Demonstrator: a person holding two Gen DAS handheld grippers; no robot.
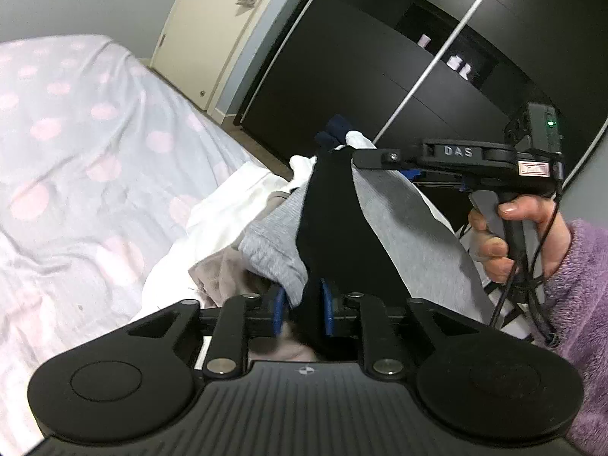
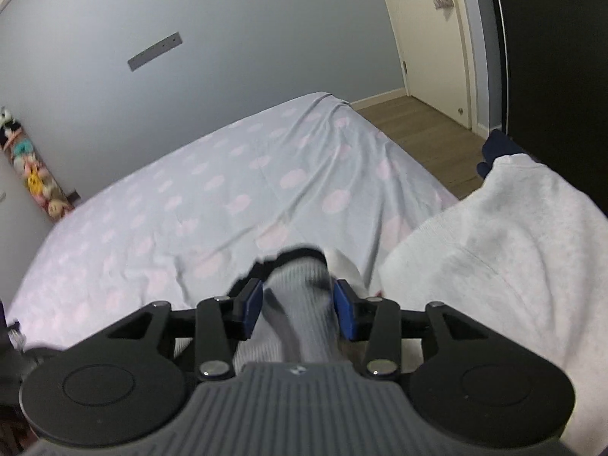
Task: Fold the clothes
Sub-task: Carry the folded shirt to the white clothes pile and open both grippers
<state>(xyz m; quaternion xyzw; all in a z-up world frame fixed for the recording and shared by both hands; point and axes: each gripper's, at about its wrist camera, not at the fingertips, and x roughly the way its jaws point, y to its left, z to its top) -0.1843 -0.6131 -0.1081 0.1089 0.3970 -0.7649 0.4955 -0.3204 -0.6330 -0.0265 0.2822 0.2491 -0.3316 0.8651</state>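
Two tools are in my hands, both over the heap of laundry at the edge of the bed (image 2: pixel 228 174). From the left wrist view, my left tool (image 1: pixel 303 306) has its blue pads close together and pinched on a black sock (image 1: pixel 334 220), which runs from between the pads toward 12 o'clock. A grey ribbed sock (image 1: pixel 277 250) lies against the left pad at about 11 o'clock, and a grey-and-white sock (image 1: pixel 410 224) stretches beside the black one toward 1 o'clock. Farther up at 12 o'clock a dark navy garment (image 1: pixel 334 129) peeks out, and white cloth (image 1: pixel 228 209) spreads at 10 o'clock over the pink-spotted bed sheet. At 2 o'clock my right hand (image 1: pixel 520 235), in a purple fleece sleeve (image 1: pixel 585 288), grips the handle of the other tool in front of a black wardrobe (image 1: pixel 437 57). From the right wrist view, my right tool (image 2: pixel 299 307) stands with its pads apart, and a grey ribbed sock with a black cuff (image 2: pixel 296 304) lies between them; it is blurred, and I cannot tell whether the pads touch it. A pale grey sweatshirt (image 2: pixel 494 258) is heaped at 3 o'clock, just beside that tool. A door (image 2: pixel 429 38) shows at 1 o'clock.
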